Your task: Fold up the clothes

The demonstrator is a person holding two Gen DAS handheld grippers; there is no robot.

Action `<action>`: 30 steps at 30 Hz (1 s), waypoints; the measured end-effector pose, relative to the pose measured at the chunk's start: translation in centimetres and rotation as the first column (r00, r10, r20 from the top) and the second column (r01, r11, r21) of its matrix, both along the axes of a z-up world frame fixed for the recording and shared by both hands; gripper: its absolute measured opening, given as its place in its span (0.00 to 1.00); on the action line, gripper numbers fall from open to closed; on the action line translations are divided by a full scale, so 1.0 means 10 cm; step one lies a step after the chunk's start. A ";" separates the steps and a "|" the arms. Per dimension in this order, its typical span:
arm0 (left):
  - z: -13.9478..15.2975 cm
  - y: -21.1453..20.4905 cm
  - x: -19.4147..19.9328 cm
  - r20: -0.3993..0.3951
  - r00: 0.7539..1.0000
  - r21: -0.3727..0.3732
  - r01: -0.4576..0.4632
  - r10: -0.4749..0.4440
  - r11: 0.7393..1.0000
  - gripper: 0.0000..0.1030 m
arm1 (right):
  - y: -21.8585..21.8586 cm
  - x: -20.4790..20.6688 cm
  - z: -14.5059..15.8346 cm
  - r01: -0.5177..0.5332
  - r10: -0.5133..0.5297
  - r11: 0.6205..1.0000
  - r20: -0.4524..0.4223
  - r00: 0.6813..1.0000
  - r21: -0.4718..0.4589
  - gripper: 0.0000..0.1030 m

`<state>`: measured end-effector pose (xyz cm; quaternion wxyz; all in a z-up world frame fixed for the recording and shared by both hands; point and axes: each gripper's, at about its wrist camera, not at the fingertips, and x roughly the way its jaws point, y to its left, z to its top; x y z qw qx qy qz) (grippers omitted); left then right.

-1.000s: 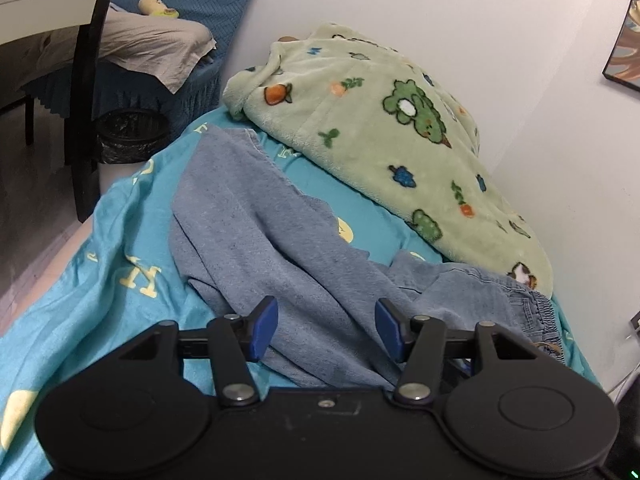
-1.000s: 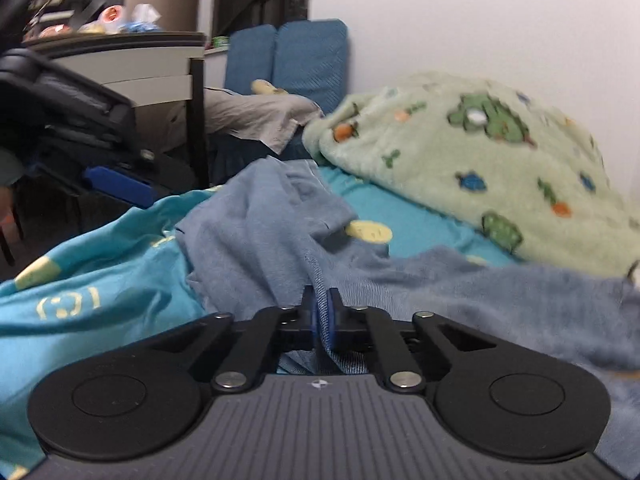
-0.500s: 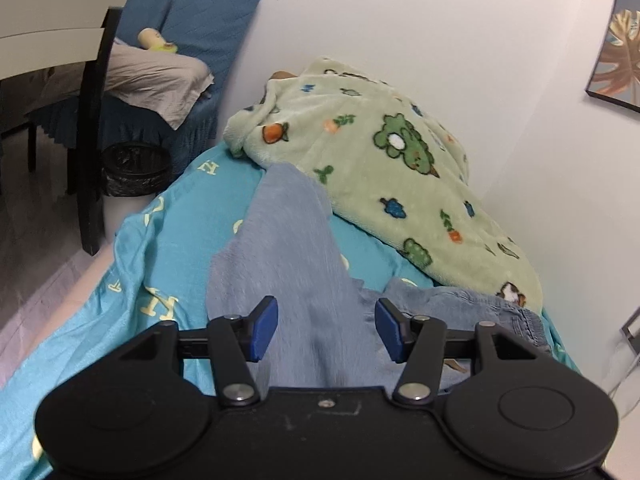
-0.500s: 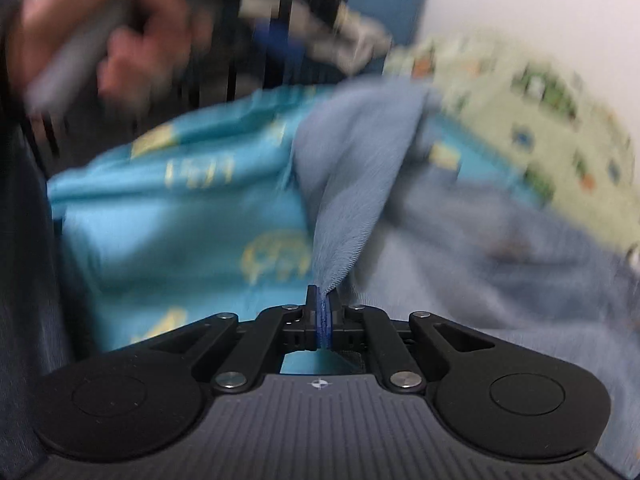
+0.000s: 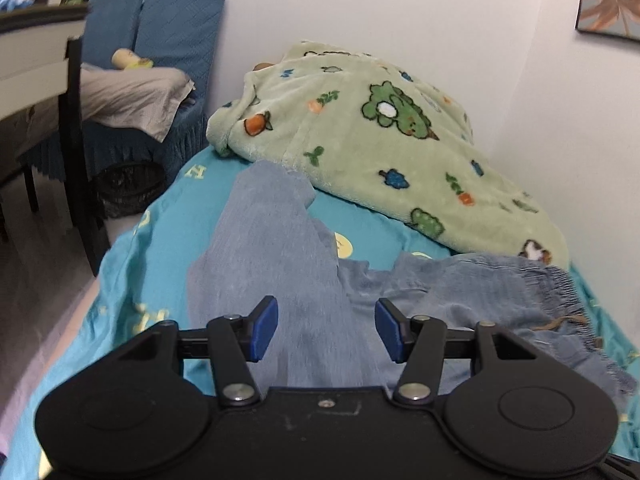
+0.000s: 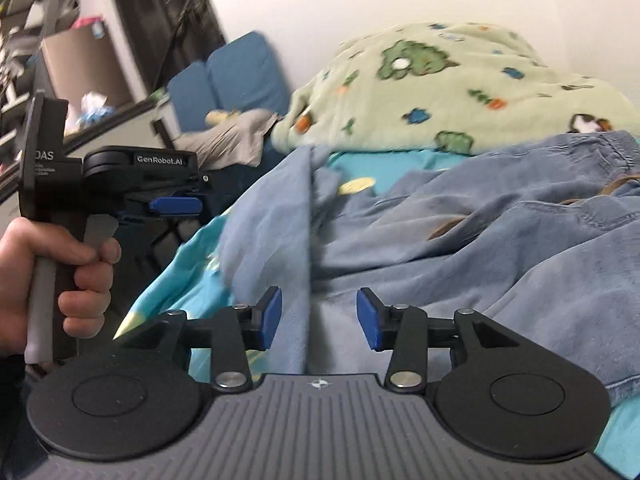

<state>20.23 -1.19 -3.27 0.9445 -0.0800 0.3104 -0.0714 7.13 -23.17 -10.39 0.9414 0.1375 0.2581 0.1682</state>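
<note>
Blue denim trousers (image 5: 280, 256) lie on a teal bed sheet (image 5: 132, 280), one leg stretched toward the far end, the elastic waistband (image 5: 560, 288) at the right. My left gripper (image 5: 326, 330) is open above the leg, holding nothing. My right gripper (image 6: 319, 318) is open; a raised fold of the trouser leg (image 6: 276, 224) runs between its jaws, not clamped. The trousers' body (image 6: 500, 232) spreads to the right in the right wrist view. The left gripper also shows in the right wrist view (image 6: 176, 205), held in a hand at the left.
A green fleece blanket with cartoon prints (image 5: 380, 136) is bunched along the white wall at the far side of the bed. Left of the bed stand a blue covered chair with a grey cloth (image 5: 132, 100), a dark table leg (image 5: 76, 152) and a black bin (image 5: 128, 188).
My right gripper has opened and let go of the trouser leg it was pinching. The leg now lies stretched out lengthwise. Both grippers have pulled back a little.
</note>
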 end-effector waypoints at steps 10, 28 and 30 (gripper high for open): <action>-0.42 -0.28 1.27 -0.046 0.997 0.173 -0.049 0.058 0.984 0.49 | -0.11 0.37 -0.24 0.056 -0.057 0.998 -0.022 0.998 -0.031 0.43; -0.17 0.14 1.67 -0.018 0.986 0.162 -0.160 0.165 0.974 0.02 | -0.12 0.61 -0.44 0.030 -0.028 0.999 -0.052 0.998 0.035 0.42; 0.02 0.33 1.45 -0.002 0.981 0.103 -0.192 0.193 0.976 0.01 | -0.08 0.56 -0.40 0.013 -0.013 1.000 -0.034 0.999 0.023 0.42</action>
